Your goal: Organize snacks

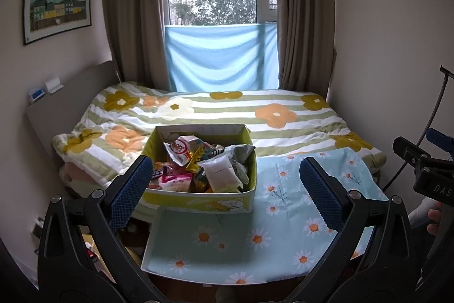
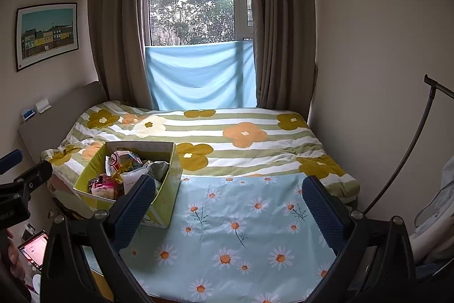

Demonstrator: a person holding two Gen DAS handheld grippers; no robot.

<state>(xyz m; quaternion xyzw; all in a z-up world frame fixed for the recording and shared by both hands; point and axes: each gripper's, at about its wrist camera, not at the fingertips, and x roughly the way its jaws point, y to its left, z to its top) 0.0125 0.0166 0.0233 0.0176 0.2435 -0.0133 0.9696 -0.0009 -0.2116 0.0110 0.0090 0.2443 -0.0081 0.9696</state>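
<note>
A yellow-green cardboard box (image 1: pixel 198 200) stands on a light blue daisy-print cloth (image 1: pixel 255 246) at the bed's near edge. It is filled with several snack packets, among them a white pouch (image 1: pixel 221 175) and a pink packet (image 1: pixel 176 181). My left gripper (image 1: pixel 224 183) is open and empty, held back from the box, which sits between its fingers in view. The box also shows in the right wrist view (image 2: pixel 167 189), left of centre. My right gripper (image 2: pixel 227 206) is open and empty above the daisy cloth (image 2: pixel 241 232), right of the box.
The bed has a striped flower quilt (image 1: pixel 227 110) behind the cloth. A grey headboard (image 1: pixel 65 104) is at the left, a window with brown curtains (image 1: pixel 133 19) behind. A lit phone screen (image 2: pixel 34 249) lies low at the left. A black stand (image 2: pixel 411 138) leans at the right wall.
</note>
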